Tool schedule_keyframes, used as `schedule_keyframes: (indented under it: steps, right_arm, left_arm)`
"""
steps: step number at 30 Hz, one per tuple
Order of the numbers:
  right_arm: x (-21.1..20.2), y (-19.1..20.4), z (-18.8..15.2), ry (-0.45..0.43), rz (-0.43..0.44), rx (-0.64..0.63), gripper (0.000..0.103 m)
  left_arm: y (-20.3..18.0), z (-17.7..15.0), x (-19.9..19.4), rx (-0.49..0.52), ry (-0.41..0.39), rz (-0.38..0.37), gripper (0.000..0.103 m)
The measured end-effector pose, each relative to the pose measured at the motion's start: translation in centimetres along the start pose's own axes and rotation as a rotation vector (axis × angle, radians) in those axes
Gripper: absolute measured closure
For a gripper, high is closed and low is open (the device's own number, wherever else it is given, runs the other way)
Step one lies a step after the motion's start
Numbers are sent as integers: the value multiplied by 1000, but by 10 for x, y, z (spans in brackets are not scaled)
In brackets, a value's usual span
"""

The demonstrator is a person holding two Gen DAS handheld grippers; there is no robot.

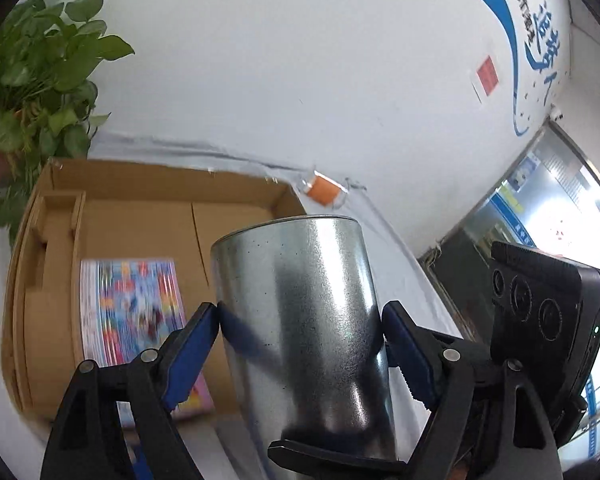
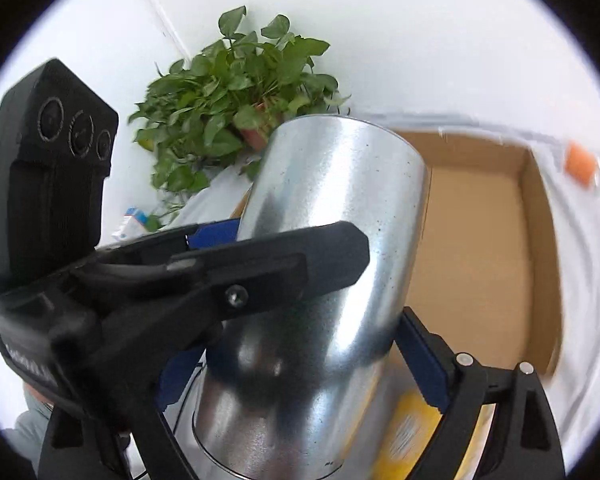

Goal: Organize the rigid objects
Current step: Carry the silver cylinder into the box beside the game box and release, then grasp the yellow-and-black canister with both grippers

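Shiny metal can [image 1: 304, 332] grasped by left gripper [image 1: 300, 344] and right gripper [image 2: 312, 344], above open cardboard box [image 1: 140, 216], green plant [image 2: 236, 108] behind.

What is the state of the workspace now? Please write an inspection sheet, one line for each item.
Surface: white cloth, wrinkled.
Job's things: metal can; open cardboard box holding a colourful booklet.
Clutter: small orange-capped container beyond the box.
Grippers: left gripper and right gripper both clamp the can, one across the other.
Cables: thin dark cable beside the can.
Surroundings: potted plant, white wall, glass door.
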State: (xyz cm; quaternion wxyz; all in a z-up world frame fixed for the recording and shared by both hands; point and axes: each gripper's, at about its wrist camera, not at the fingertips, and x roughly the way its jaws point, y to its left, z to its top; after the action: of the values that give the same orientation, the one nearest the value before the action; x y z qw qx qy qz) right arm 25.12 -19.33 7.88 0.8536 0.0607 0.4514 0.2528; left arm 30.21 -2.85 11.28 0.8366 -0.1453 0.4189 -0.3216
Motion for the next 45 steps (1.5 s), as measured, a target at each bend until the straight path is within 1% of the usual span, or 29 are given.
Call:
schedule_keyframes:
  steps: [1,2,3,5,8,10,11,12,15,17,19,20,22,23,24,26,28,29,30,31,32,34,35,36,37,40,41,43,45]
  right_arm:
    - [7,-7,15,14,-1,-5,13]
    - [14,-15,25,31,-2,-5,14]
    - [21,-23,32,48,-7,-1,14]
    - [41,-42,33,73,-9,21,15]
    - [77,-67,13,152,11,113,16]
    - [98,-82,-1,206,11,171,16]
    - [107,-86,-8,232,9,194,16]
    - [113,-89,-14,248,9,216,15]
    - [115,-88,-19,255,26,254,14]
    - [107,-83,-19,260,17,232,14]
    - [79,-78,-25,223,25,181,14]
    - [56,-77,-33,194,41,167,14]
    - [11,-86,-56,138,39,168,14]
    - [-1,-90,-60,120,29,173,14]
    - [-16,-96,-72,103,11,182,14]
    - [-33,-104,-95,102,-25,195,14]
    - [-32,-107,-112,134,-45,206,15]
    - [-23,-105,-119,162,-41,204,16]
    - [-14,-100,-128,201,-32,199,21]
    - [-4,-95,-135,236,-19,192,21]
    - [1,-89,-142,254,-25,175,19]
    - [11,-75,-145,256,17,160,18]
    - [17,-68,-144,264,56,156,18]
    - [24,-62,-142,268,86,155,16]
    - [31,-60,-143,273,98,160,13]
    - [54,-53,-142,292,112,190,13]
    - [53,-48,-141,283,109,181,13]
    - [36,-38,-139,241,94,156,13]
    - [2,-28,-126,150,69,112,13]
  left_arm:
    - [12,17,12,-41,13,-11,22]
    - [23,26,24,-67,35,-25,22]
    - [31,30,29,-84,50,-37,22]
    - [49,30,56,-120,102,-55,22]
    - [81,23,108,-187,219,-45,22]
    - [97,13,138,-222,296,-22,23]
    - [101,9,148,-226,320,-8,23]
    - [101,8,152,-215,314,-7,23]
    - [95,12,154,-178,331,50,23]
    - [90,12,148,-166,329,77,24]
    - [82,8,129,-152,290,91,24]
    - [76,4,114,-145,266,88,24]
    - [64,-9,82,-127,222,30,19]
    - [58,-18,71,-123,210,11,17]
    - [52,-28,64,-123,210,1,14]
    - [36,-58,62,-127,248,-28,14]
    - [30,-82,70,-165,297,-78,14]
    - [26,-91,74,-182,318,-99,15]
    - [24,-98,81,-195,336,-123,14]
    - [22,-107,88,-208,359,-143,14]
    - [21,-112,94,-217,377,-148,15]
    - [20,-119,108,-234,414,-154,13]
    - [17,-121,112,-241,428,-141,13]
    - [21,-122,123,-244,431,-102,13]
    - [23,-127,124,-242,426,-81,17]
    - [28,-131,118,-241,396,-54,20]
    - [29,-149,106,-221,382,-49,21]
    - [14,-144,85,-158,328,-51,21]
    - [-8,-129,66,-88,264,-63,21]
